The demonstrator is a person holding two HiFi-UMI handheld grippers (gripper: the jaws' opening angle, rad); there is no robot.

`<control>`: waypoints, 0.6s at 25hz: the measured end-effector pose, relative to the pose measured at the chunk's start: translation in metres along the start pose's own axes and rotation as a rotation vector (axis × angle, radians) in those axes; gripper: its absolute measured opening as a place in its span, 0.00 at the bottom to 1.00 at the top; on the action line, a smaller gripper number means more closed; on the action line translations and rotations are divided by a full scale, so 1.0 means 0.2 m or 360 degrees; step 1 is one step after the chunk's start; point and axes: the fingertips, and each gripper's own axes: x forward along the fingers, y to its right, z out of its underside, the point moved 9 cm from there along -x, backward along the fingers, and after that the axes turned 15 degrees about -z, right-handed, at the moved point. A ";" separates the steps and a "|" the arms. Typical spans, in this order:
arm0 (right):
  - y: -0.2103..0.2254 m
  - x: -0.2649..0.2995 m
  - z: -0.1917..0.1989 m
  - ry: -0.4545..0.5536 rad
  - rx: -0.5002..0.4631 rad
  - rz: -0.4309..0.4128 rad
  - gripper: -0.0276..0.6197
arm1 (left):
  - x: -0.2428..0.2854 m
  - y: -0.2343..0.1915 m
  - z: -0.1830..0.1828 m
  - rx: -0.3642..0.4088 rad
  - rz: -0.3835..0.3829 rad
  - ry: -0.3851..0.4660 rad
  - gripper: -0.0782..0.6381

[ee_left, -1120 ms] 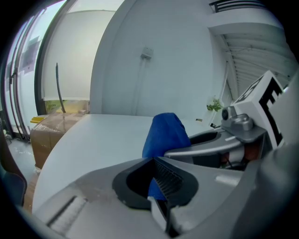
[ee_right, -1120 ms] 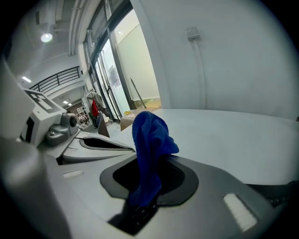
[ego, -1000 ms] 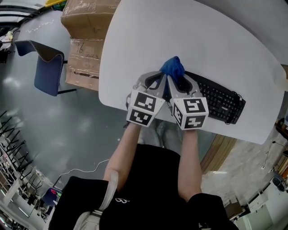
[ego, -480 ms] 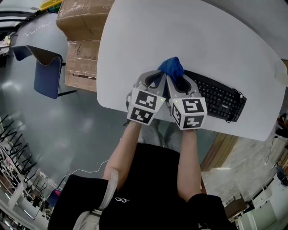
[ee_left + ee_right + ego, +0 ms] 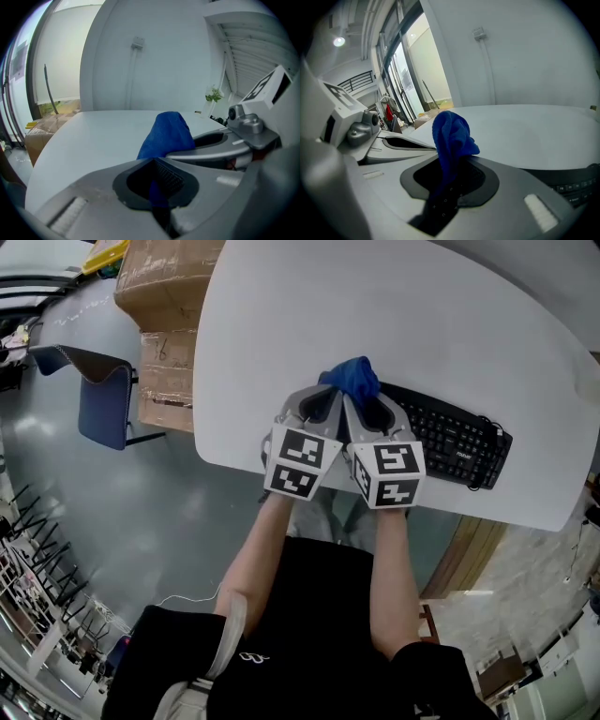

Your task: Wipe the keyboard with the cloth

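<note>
keyboard [image 5: 450,442] on white table [image 5: 309,324], grey floor [image 5: 141,521]

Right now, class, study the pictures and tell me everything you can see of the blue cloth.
The blue cloth looks like soft, fuzzy microfibre, plain deep blue. It is bunched into a crumpled peak beyond the jaw tips. The left gripper and right gripper, side by side, are each shut on a fold. It sits over the left end of the black keyboard; contact with the keys cannot be told.
</note>
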 end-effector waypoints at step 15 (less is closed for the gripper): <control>0.12 -0.15 0.07 -0.0005 0.0050 -0.0051 0.19 | 0.03 0.20 -0.03 0.0050 -0.0040 -0.0043 0.10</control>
